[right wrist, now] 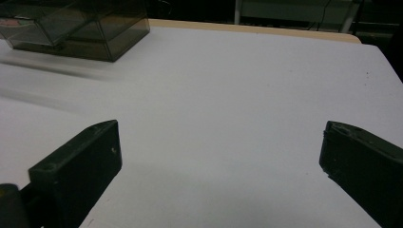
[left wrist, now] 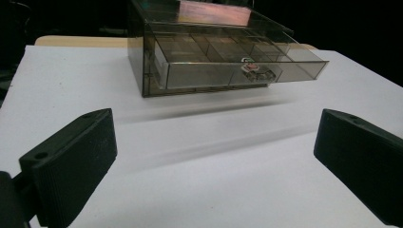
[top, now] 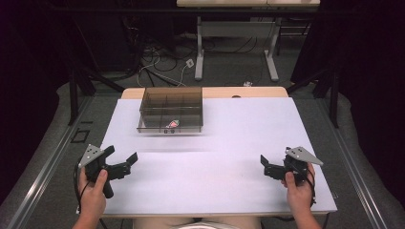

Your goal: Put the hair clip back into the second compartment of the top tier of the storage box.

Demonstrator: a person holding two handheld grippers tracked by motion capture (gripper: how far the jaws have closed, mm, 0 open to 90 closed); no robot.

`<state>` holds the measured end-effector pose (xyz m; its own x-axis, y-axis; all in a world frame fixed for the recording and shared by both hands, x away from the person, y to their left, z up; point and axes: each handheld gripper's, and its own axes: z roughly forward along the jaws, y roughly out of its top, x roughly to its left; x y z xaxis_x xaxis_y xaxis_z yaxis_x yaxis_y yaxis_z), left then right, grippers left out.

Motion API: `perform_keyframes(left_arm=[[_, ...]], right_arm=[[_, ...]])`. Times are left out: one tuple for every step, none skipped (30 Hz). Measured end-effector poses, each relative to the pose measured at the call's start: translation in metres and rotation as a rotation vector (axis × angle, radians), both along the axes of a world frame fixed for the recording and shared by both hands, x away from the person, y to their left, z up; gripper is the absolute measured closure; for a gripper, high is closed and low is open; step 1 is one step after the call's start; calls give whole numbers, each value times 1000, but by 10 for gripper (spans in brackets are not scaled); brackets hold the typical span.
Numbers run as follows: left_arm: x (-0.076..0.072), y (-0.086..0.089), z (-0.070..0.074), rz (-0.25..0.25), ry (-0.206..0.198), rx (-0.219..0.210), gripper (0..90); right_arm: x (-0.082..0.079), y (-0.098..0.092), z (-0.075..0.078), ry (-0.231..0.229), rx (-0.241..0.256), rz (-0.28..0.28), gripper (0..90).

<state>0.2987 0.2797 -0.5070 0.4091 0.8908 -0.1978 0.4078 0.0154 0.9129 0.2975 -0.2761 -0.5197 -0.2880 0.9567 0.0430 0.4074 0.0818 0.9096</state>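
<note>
High view: left tongs [top: 125,159] and right tongs [top: 265,163] gaping, empty, near tabletop [top: 239,138] front; box [top: 171,109] well apart, untouched. Nothing begun, apparently.

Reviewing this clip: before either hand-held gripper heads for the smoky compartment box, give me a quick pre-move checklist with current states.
1. Left hand-held gripper open and holding nothing: ok.
2. Right hand-held gripper open and holding nothing: ok.
3. Compartment box sits flat on the white table, apart from both grippers: ok.
4. Box drawer pulled out toward the person, giving access: ok.
5. Small item lies in the drawer's front compartment: ok; what it is: cannot tell.
6. Box lid latched or loose: cannot tell.
</note>
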Motion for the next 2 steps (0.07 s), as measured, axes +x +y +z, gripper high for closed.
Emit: perform_keyframes(left_arm=[[0,0,0,2,0,0,5],[0,1,-1,3,-1,2,5]], right_arm=[[0,0,0,4,7,-4,0],[0,0,0,1,10,-2,0]])
